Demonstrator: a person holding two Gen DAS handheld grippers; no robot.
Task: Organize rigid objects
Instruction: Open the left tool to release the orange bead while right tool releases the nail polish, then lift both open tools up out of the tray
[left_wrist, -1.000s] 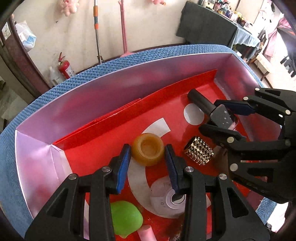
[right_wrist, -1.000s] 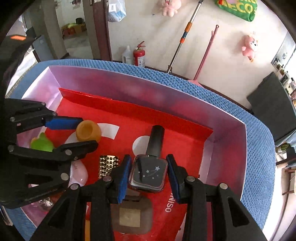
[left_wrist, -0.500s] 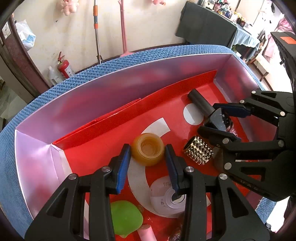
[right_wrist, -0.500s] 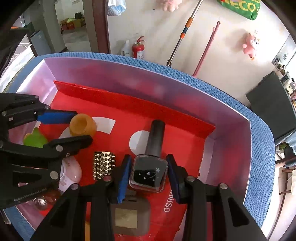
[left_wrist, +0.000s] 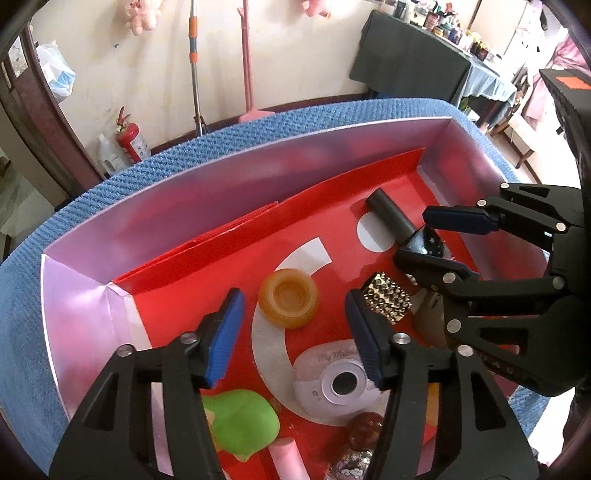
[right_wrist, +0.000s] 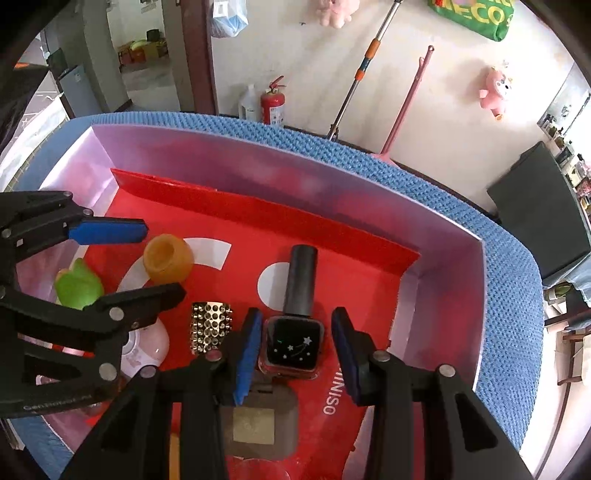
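Note:
An amber round pot (left_wrist: 289, 298) lies on the red floor of the pink-walled box (left_wrist: 155, 206). My left gripper (left_wrist: 295, 328) is open, its blue pads on either side of the pot and clear of it. A dark nail polish bottle (right_wrist: 295, 332) with a black cap lies on the red floor. My right gripper (right_wrist: 295, 347) is open around it, pads apart from its sides. The bottle also shows in the left wrist view (left_wrist: 421, 240), and the pot in the right wrist view (right_wrist: 168, 258).
A gold studded block (left_wrist: 386, 297) lies between pot and bottle. A green toy (left_wrist: 240, 421), a pink-white round device (left_wrist: 336, 384), a pink stick (left_wrist: 286, 459) and a grey-brown case (right_wrist: 258, 421) lie near the front. The box sits on blue cloth (left_wrist: 22, 332).
Both grippers have opened: the left has let go of the amber pot, the right has let go of the nail polish bottle. Both objects now rest on the red floor.

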